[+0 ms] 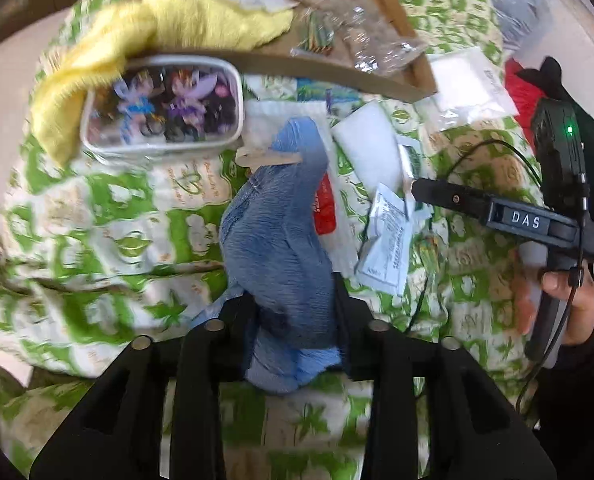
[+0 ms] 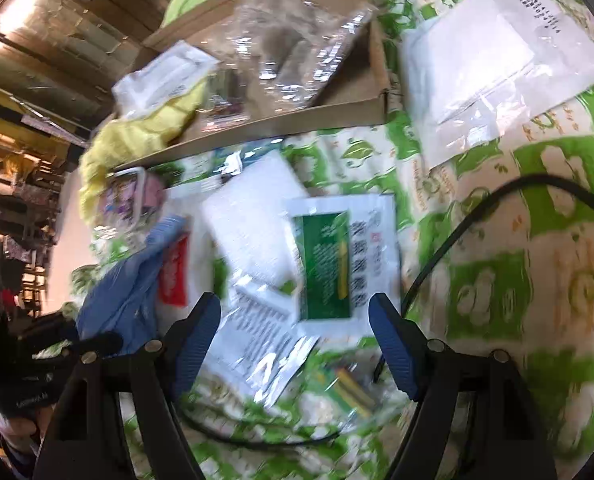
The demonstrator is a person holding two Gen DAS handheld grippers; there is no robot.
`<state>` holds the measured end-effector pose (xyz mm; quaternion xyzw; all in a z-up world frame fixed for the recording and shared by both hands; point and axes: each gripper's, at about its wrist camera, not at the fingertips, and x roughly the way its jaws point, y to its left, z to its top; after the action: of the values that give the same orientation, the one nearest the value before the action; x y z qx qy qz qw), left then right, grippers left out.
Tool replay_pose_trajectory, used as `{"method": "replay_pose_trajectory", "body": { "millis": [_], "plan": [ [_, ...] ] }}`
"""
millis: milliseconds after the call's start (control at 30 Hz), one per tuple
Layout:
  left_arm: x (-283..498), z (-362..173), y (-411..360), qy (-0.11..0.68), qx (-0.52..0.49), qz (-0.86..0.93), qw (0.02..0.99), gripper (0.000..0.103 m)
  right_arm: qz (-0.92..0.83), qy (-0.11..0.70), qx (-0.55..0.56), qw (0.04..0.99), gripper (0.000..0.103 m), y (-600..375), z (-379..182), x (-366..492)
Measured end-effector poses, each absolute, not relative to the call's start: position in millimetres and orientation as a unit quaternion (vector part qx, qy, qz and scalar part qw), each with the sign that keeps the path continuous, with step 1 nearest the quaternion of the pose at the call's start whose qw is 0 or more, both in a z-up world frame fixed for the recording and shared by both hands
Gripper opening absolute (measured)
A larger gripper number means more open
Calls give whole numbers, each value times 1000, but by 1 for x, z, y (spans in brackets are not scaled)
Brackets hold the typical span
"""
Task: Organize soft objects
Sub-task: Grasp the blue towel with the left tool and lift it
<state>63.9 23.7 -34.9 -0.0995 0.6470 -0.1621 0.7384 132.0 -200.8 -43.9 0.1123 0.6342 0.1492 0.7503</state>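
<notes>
A blue fuzzy cloth [image 1: 277, 240] stands up between the fingers of my left gripper [image 1: 295, 308], which is shut on its lower end above the green-and-white patterned sheet [image 1: 109, 240]. A yellow fuzzy cloth [image 1: 157, 28] hangs over the edge of a shallow cardboard tray [image 1: 337, 72]. My right gripper [image 2: 297, 320] is open over a green-printed packet [image 2: 329, 264] and a white printed packet [image 2: 257, 332], with nothing between its blue pads [image 2: 195, 340]. The right wrist view shows the blue cloth [image 2: 125, 292] at lower left and the yellow cloth [image 2: 137, 136] at the tray's corner.
A pouch with cartoon figures [image 1: 161, 108] lies beside the tray. A white foam pad [image 1: 369, 140], a white plastic bag [image 1: 469, 84] and something red [image 1: 517, 80] lie on the sheet. Crinkled clear wrap [image 2: 289, 28] fills the tray. A black cable [image 2: 477, 208] loops across the right.
</notes>
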Motion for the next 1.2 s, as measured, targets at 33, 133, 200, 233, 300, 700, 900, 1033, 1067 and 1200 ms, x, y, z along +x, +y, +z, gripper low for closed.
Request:
{"method": "replay_pose_trajectory", "body": {
  "millis": [33, 133, 200, 233, 300, 700, 900, 1033, 1067, 1200],
  "plan": [
    [66, -44, 21, 654, -94, -154, 734, 55, 144, 639, 108, 747, 77, -202, -49, 134],
    [68, -55, 14, 667, -73, -145, 728, 66, 141, 647, 94, 743, 77, -201, -59, 137],
    [66, -54, 12, 663, -65, -146, 731, 66, 138, 647, 84, 745, 77, -201, -66, 140],
    [66, -54, 11, 661, -64, -146, 733, 66, 136, 647, 86, 745, 77, -201, -69, 142],
    [64, -54, 10, 657, -60, -147, 737, 66, 135, 643, 92, 748, 76, -204, -71, 143],
    [48, -45, -5, 629, -55, -165, 758, 43, 143, 617, 111, 766, 45, -228, -53, 129],
    [46, -30, 17, 607, -100, -172, 769, 38, 149, 600, 117, 777, 42, -236, -32, 118],
    [46, -26, 22, 595, -118, -175, 776, 38, 156, 591, 114, 784, 41, -233, -19, 112],
    [46, -25, 22, 594, -120, -175, 776, 38, 158, 588, 113, 785, 41, -233, -16, 111],
    [47, -21, 22, 592, -117, -168, 779, 38, 162, 586, 110, 786, 41, -231, -17, 112]
  ]
}}
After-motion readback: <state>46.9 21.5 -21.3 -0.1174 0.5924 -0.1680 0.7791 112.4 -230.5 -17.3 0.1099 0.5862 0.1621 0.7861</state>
